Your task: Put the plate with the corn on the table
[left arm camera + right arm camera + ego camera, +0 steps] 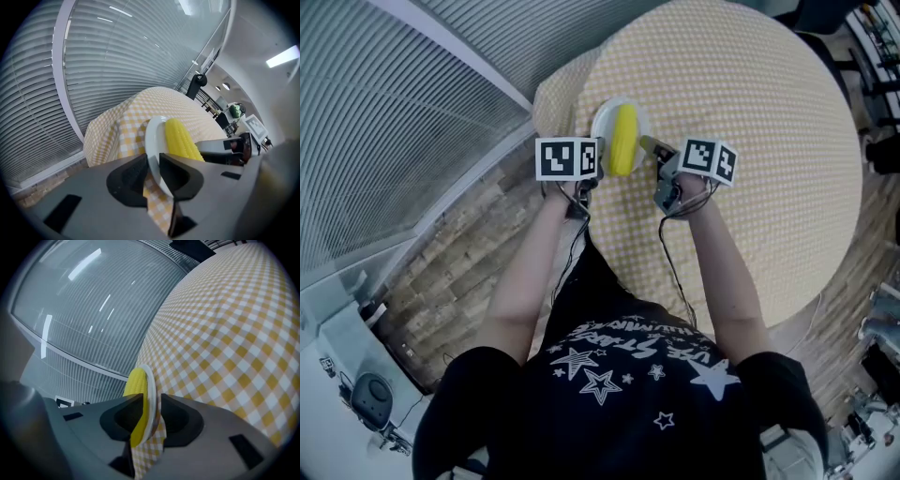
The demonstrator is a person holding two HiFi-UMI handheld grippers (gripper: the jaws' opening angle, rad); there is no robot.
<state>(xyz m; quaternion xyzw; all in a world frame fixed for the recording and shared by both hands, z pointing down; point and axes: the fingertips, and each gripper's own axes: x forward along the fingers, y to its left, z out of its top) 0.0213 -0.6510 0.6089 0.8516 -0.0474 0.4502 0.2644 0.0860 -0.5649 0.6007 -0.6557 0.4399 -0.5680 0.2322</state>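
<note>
- Biggest thing here is the round table (750, 141), covered in a yellow-and-white checked cloth that hangs over the edge.
- Off to the left there's a long curved wall of slatted blinds (412, 112), with a strip of wood-look floor (459, 272) between it and the table.
- The person is in a black T-shirt with white stars (619, 384), both bare forearms stretched out toward the table's near-left edge.
- Left gripper (596, 161): its jaws are pinched down on the left rim of the plate, and in the left gripper view the rim runs right through the narrow gap between them (152, 173).
- Right gripper (651, 148): same deal on the opposite rim, with the jaws squeezed onto the plate edge (152, 416).
- The plate (602, 122) is small and white, held level between the two grippers over the cloth near the table's edge. Honestly can't tell if it's resting on the cloth or just above it.
- The corn (623, 139) is one yellow cob lying on the plate, pointing away from the person, between the two grippers.
</note>
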